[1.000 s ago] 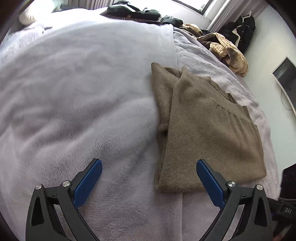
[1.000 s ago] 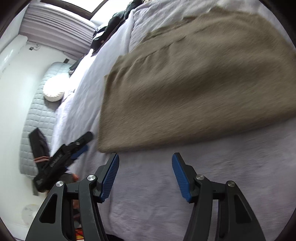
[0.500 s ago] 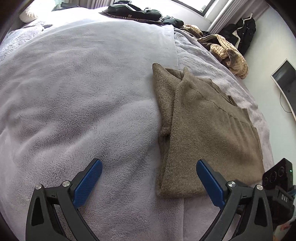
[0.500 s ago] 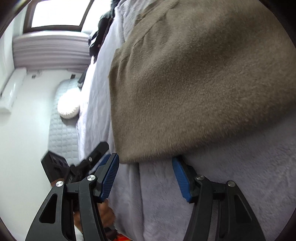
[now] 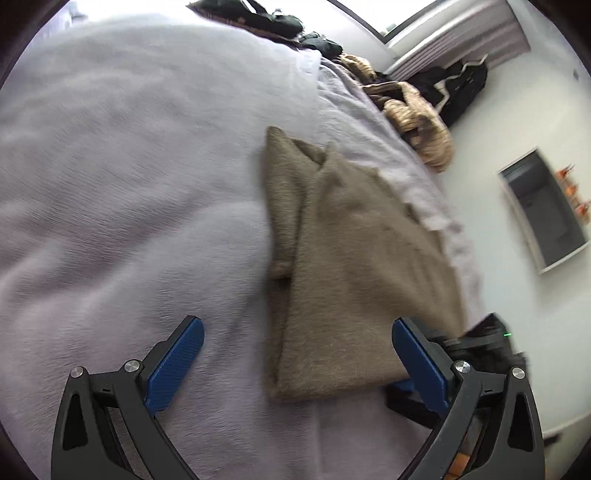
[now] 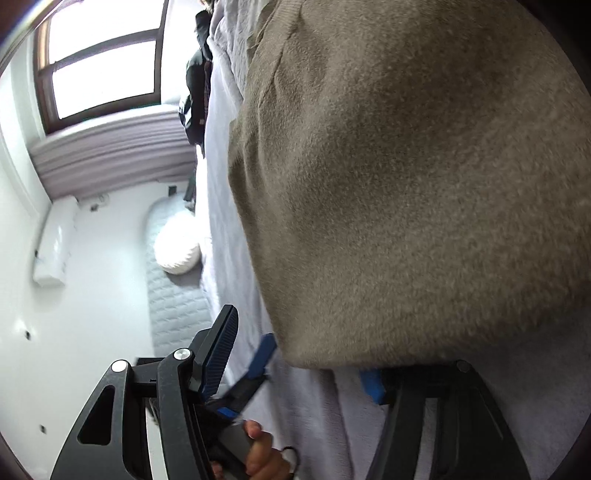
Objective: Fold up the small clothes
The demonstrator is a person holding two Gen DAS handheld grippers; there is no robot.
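Left wrist view. The work surface is a bed covered with a pale lilac fleece blanket (image 5: 122, 177). A white wall with a grey framed panel (image 5: 543, 218) lies beyond the far edge of the blanket. Dark clothes (image 5: 258, 18) and a tan striped garment (image 5: 417, 114) are heaped at the blanket's far end. The task item, a brown knitted sweater (image 5: 354, 266), lies flat and partly folded on the blanket, one long fold running along its left side. The left gripper (image 5: 295, 354) stands wide, holding nothing; its near corner of the sweater lies between the two blue pads, neither pad pressing on it. The right gripper (image 5: 476, 347) shows only as a dark body at the sweater's right near corner, behind the left gripper's right finger; this view does not show how its jaws stand.

Right wrist view. The background is a white wall, a window (image 6: 103, 62) and a grey pleated curtain, with a white cushion (image 6: 177, 251) beside the blanket (image 6: 229, 229). The sweater (image 6: 424, 184) fills most of the frame. The right gripper (image 6: 295, 365) has its jaws closing, with the sweater's near edge between them; the right pad is largely hidden under that edge, so contact cannot be confirmed. The left gripper (image 6: 258, 365) appears beside the sweater's corner, with a hand (image 6: 262, 450) on its grip.
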